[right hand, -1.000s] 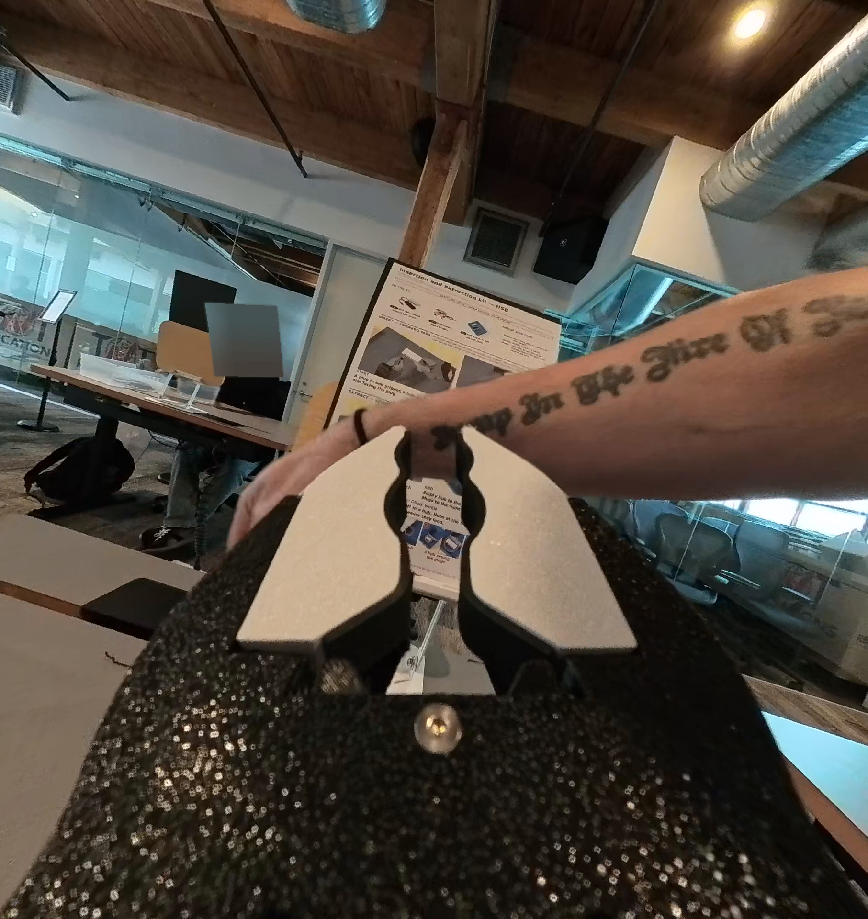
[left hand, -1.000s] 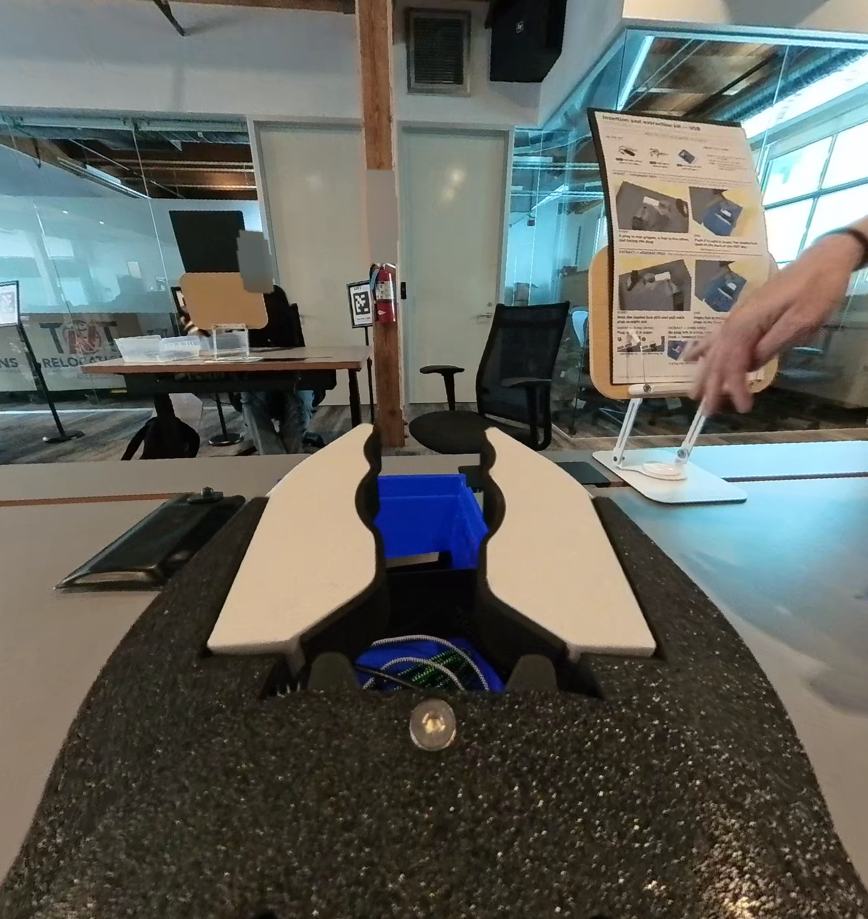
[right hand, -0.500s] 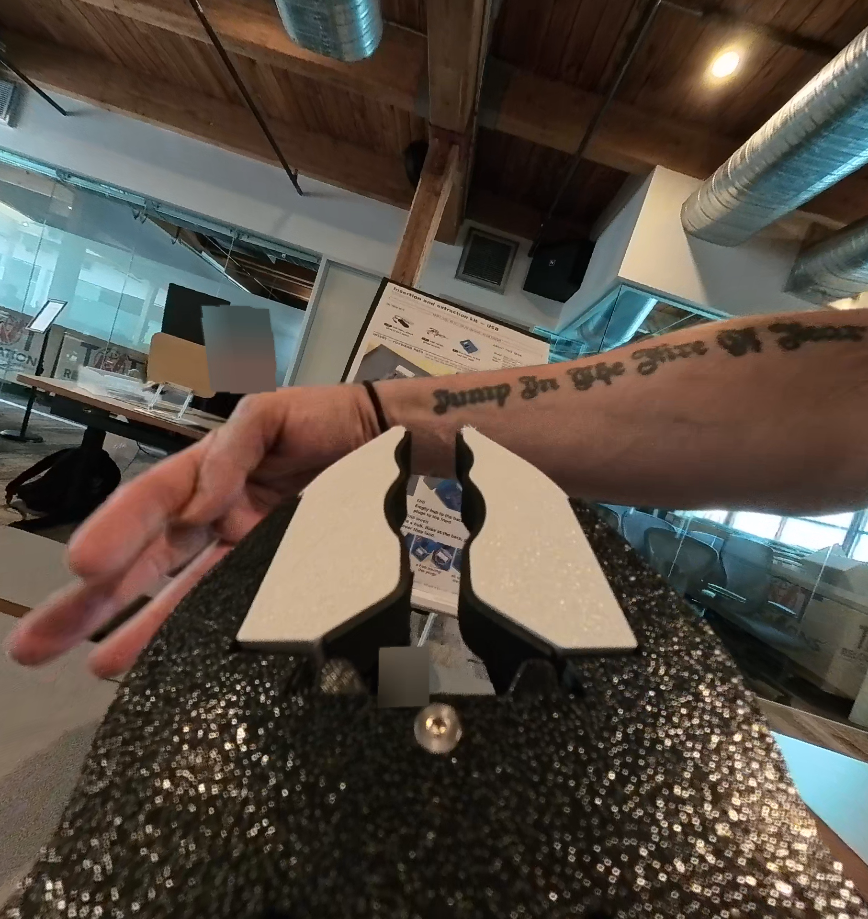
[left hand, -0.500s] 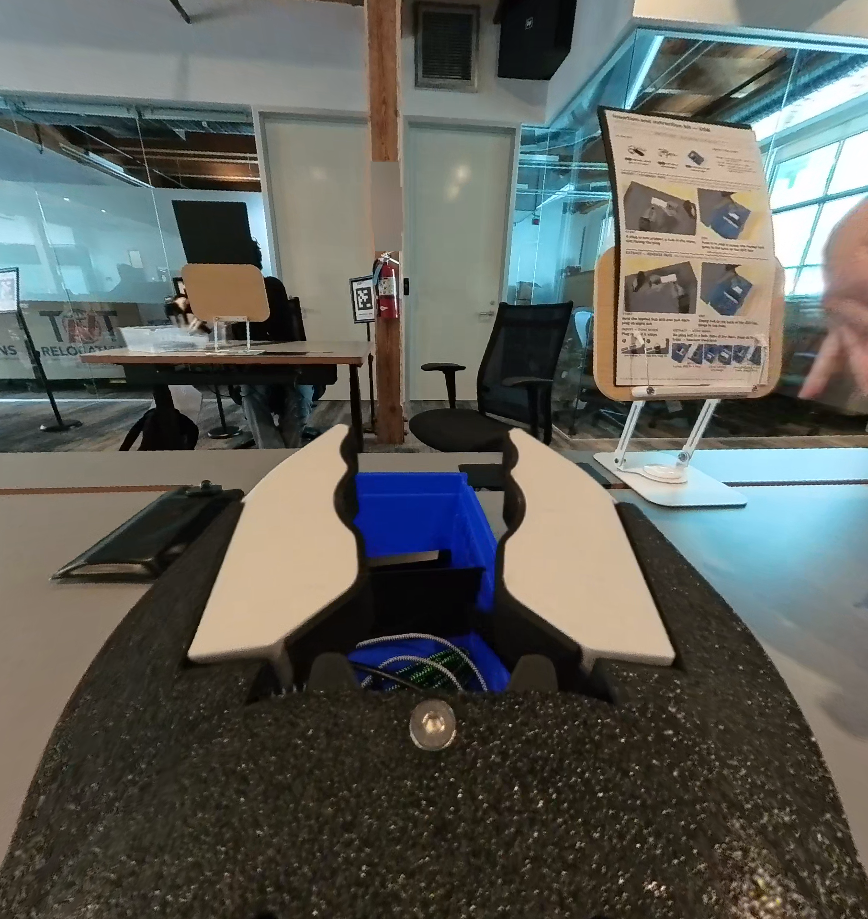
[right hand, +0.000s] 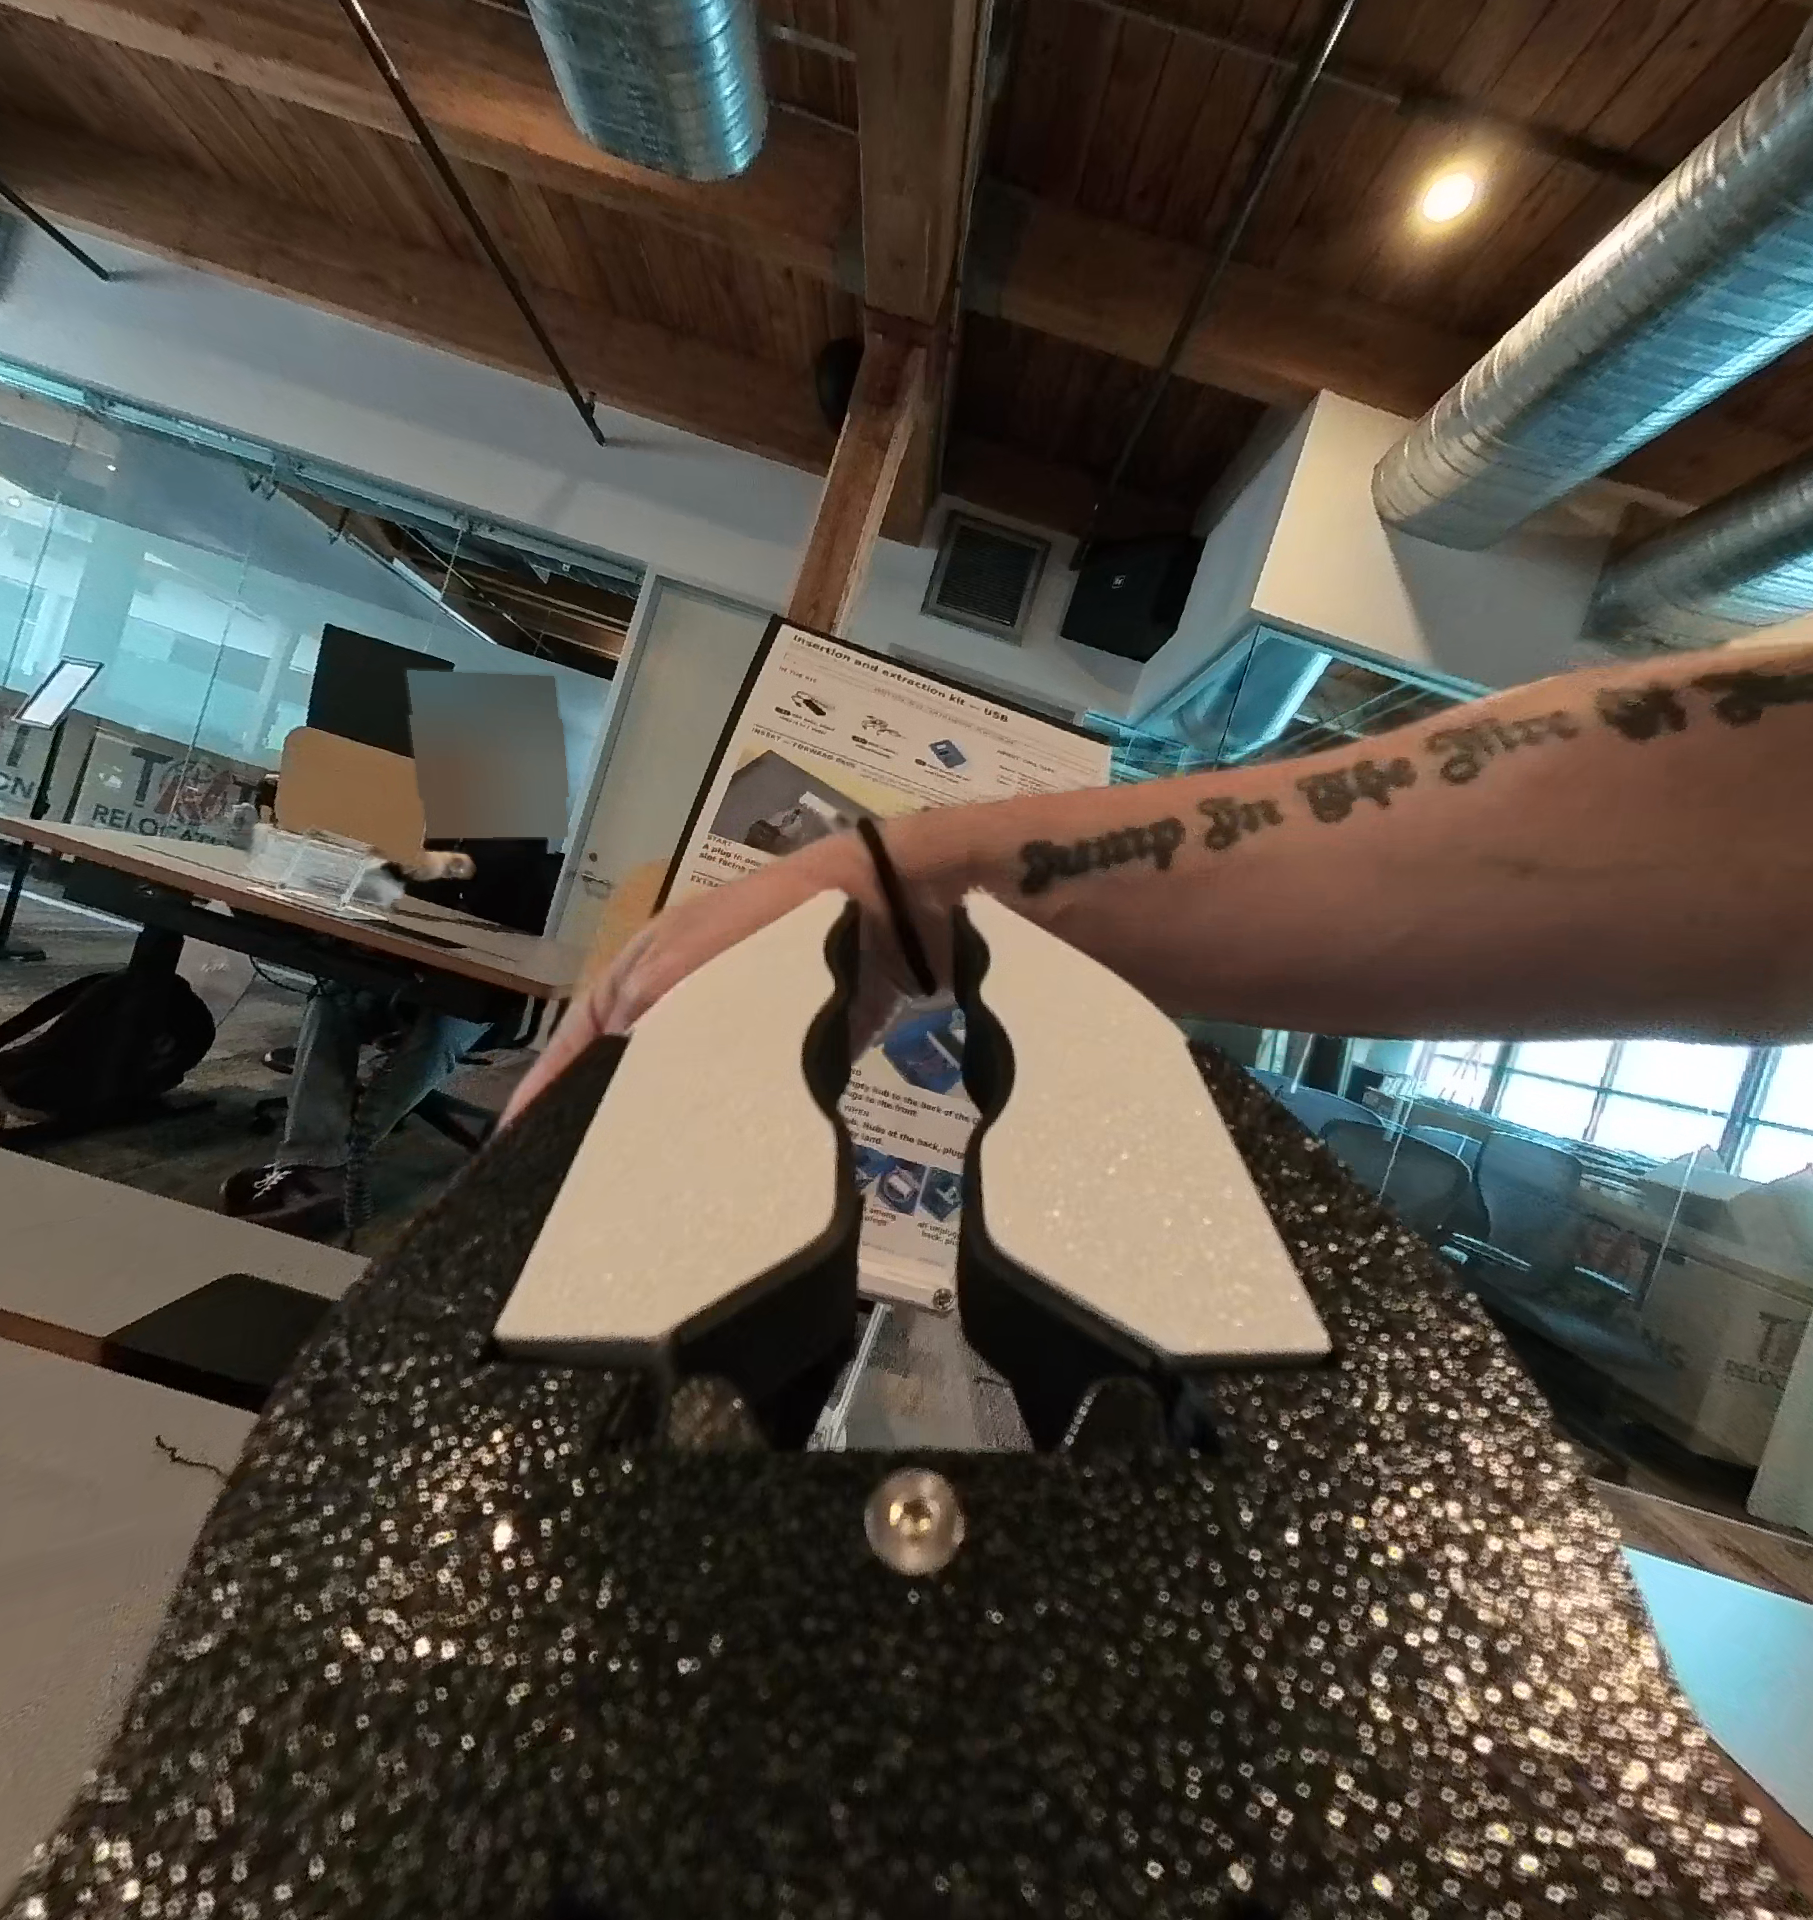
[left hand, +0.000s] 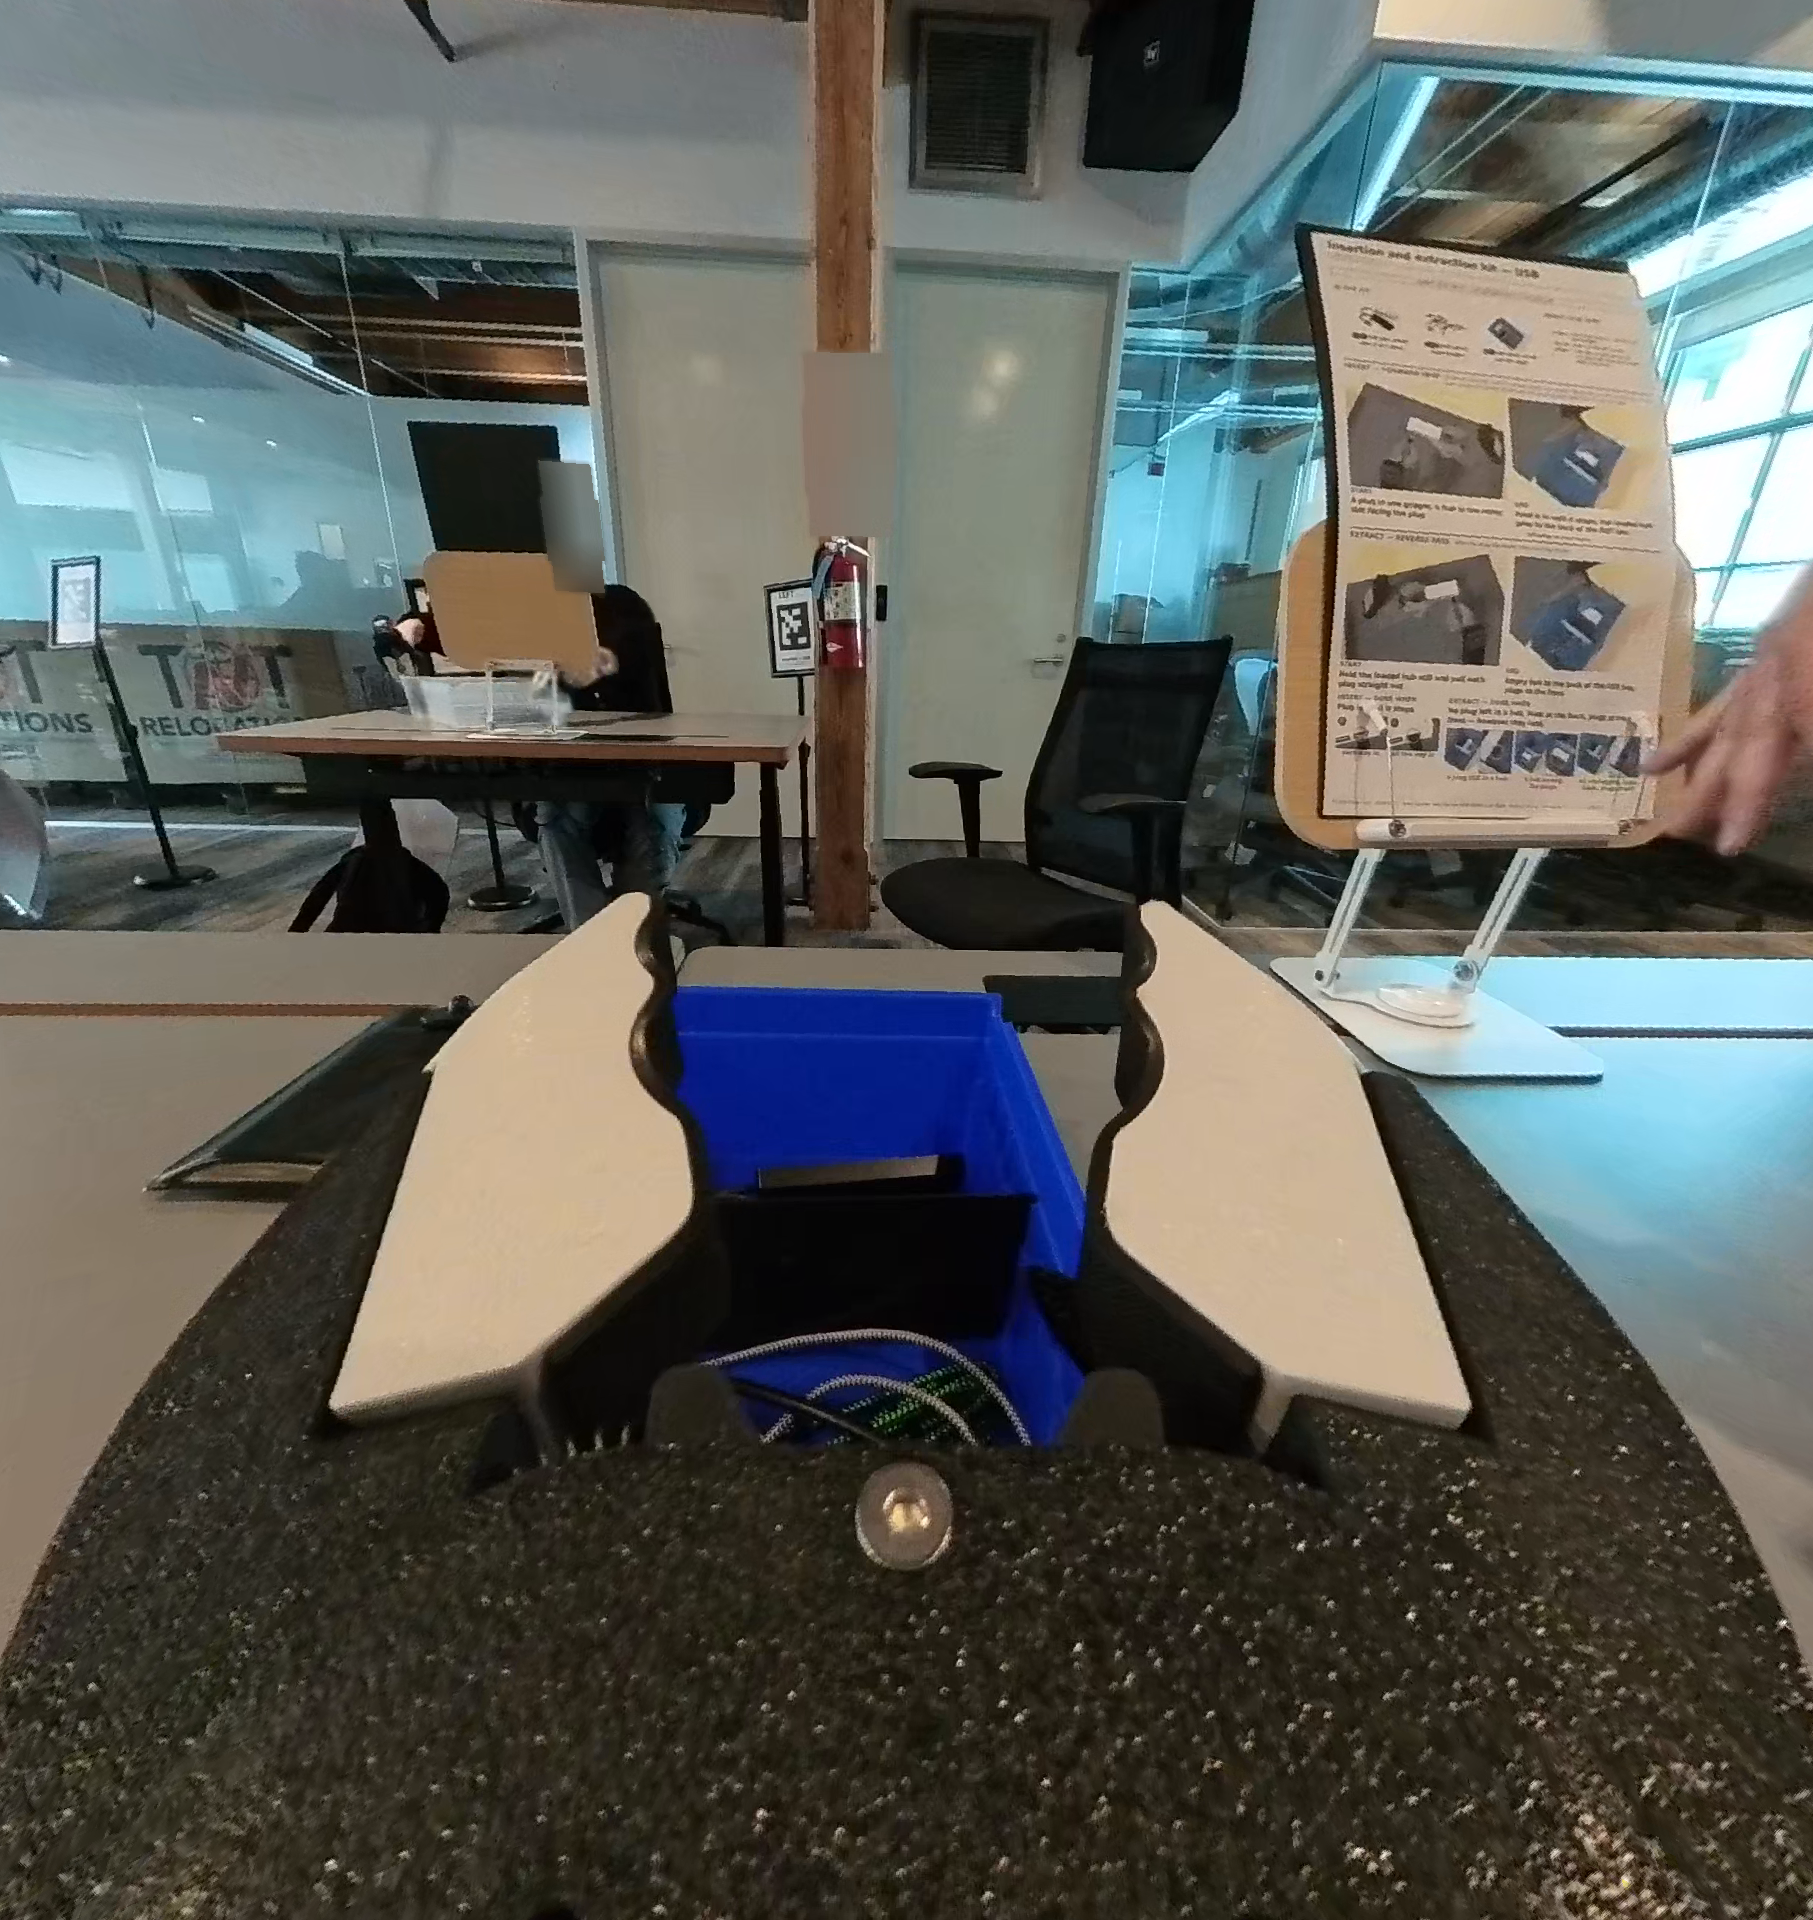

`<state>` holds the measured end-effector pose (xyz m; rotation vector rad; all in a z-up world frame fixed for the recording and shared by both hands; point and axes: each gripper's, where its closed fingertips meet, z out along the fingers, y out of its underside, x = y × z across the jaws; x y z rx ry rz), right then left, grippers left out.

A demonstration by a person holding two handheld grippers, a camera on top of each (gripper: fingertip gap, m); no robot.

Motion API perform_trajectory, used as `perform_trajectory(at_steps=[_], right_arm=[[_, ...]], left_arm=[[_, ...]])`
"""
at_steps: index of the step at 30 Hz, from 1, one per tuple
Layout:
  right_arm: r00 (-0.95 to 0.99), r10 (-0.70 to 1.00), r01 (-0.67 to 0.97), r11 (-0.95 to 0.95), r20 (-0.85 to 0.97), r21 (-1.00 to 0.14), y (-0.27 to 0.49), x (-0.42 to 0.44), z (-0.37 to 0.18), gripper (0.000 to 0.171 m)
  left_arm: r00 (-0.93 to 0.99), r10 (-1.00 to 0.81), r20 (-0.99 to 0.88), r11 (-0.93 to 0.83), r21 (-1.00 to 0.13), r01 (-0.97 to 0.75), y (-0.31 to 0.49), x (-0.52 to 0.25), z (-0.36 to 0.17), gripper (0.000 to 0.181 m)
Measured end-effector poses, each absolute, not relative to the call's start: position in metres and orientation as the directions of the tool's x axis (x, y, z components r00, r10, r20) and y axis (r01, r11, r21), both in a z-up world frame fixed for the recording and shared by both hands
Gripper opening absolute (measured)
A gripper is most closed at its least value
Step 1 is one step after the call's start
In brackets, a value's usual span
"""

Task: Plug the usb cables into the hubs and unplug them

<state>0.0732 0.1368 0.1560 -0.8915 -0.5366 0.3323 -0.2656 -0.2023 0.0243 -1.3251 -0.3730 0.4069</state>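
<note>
My left gripper [left hand: 897, 997] sits low, fingers spread wide, holding nothing, aimed straight over the blue bin [left hand: 881, 1081] on the grey table [left hand: 81, 1195]. The cables [left hand: 881, 1397] lie coiled in the bin's near compartment, behind a black divider [left hand: 871, 1262]; hubs not visible, maybe in the far part, can't tell. My right gripper [right hand: 902, 945] points up past the instruction sheet on a stand [right hand: 912, 790], fingers a narrow gap apart, nothing between them. A bare arm [right hand: 1401, 862] crosses in front of it.

Step, as I judge it: the first cable grab. I should dip the left fingers into the near compartment and pinch one plug end, not the coil.

Cables are braided, white and green-black, floppy, so they'll tangle. The bin is hard smooth plastic. My finger faces are flat white, with wavy black inner edges.
</note>
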Motion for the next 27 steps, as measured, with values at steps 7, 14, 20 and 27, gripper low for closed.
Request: perform_trajectory(at_steps=[7,14,20,27], right_arm=[[0.824,0.482,-0.054,0.591,0.299,-0.805,0.1367,0.0747,0.1564,0.016],[0.836,0.466,-0.068,0.612,0.29,-0.788,0.1329,0.0806,0.1607,0.016],[0.834,0.469,-0.072,0.613,0.29,-0.787,0.1319,0.0805,0.1611,0.016],[0.83,0.474,-0.066,0.607,0.293,-0.792,0.1333,0.0783,0.1597,0.015]], left_arm=[[0.872,0.488,0.033,0.198,-0.977,-0.073,-0.2022,-0.2649,0.0252,0.082],[0.876,0.482,0.036,0.2,-0.977,-0.07,-0.2005,-0.2643,0.0246,0.082],[0.873,0.486,0.027,0.201,-0.976,-0.082,-0.2021,-0.2634,0.0265,0.082],[0.877,0.48,0.032,0.202,-0.976,-0.075,-0.2007,-0.2628,0.0259,0.082]])
